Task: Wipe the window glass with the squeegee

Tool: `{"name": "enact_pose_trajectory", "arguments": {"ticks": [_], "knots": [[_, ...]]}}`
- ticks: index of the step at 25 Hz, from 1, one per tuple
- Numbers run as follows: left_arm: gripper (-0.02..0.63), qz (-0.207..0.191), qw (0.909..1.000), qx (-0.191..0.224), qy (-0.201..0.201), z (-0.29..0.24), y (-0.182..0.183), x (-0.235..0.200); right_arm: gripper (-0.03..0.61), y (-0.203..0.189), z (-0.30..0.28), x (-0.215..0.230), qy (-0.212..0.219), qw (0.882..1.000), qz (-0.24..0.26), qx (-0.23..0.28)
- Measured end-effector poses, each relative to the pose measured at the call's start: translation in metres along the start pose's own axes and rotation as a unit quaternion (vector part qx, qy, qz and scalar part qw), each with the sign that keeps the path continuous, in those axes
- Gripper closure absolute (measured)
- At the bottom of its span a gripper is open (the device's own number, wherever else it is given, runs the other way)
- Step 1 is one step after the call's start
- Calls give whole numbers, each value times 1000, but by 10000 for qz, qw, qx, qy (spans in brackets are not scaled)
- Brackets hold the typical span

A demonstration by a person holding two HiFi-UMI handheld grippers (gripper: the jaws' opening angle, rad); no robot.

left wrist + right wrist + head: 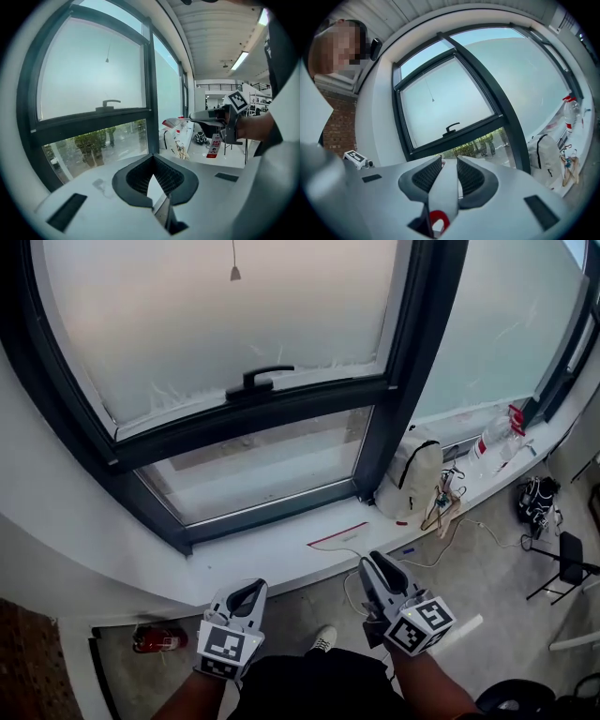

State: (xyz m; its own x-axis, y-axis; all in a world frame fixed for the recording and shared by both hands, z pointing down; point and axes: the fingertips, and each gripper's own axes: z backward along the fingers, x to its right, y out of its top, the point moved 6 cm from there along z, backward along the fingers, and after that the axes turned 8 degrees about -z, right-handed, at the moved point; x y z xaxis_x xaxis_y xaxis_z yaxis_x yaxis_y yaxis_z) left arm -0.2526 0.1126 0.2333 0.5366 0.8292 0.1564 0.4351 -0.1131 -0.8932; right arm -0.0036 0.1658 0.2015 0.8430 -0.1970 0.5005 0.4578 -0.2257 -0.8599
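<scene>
"How much of the squeegee (444,187) showed?"

"Only a white handle between the right gripper's (449,160) jaws. Past the jaw tips it blended into the pale sill (281,554), so where it ended couldn't be told."

"And the window (216,334)?"

"Its top was cut off by the head view's upper edge."

"The sill's right end?"

"A tangle (441,507) beside the white bag (412,479) was too small to make out. A red thing (157,640) below the sill's left end was too dim to name."

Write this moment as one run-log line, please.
right claw: shut on white plastic squeegee handle | left claw: shut, empty | frosted dark-framed window glass: no claw or squeegee touching it
</scene>
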Motion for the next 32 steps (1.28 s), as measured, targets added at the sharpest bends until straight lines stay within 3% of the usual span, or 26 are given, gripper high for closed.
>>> {"name": "enact_pose_trajectory", "arguments": {"ticks": [3,5,10,16,19,22,28,32], "knots": [[614,63,9993,-339,-118,-32,5,-2,486,13,-7,18,8,9999,-118,85],[614,129,9991,-345,-189,-51,14,-1,486,19,-7,30,-5,9998,-136,115],[614,-302,9981,-263,-472,-83,37,3,486,28,-13,63,-266,9983,-473,194],[614,-648,9958,-344,-545,-107,40,-24,486,26,-35,86,-548,9920,-1080,364],[614,-930,9924,-366,-716,-121,41,-41,486,21,-50,97,-727,9777,-1881,588],[614,-1127,9885,-353,-949,-135,43,-64,486,16,-71,105,-892,9532,-2725,963],[614,-1494,9787,-538,-1304,-164,28,-110,486,4,-122,111,-1034,9265,-3244,1601],[614,-1965,9661,-808,-1469,-183,12,-128,486,-5,-153,128,-1254,8986,-3684,2028]]}}
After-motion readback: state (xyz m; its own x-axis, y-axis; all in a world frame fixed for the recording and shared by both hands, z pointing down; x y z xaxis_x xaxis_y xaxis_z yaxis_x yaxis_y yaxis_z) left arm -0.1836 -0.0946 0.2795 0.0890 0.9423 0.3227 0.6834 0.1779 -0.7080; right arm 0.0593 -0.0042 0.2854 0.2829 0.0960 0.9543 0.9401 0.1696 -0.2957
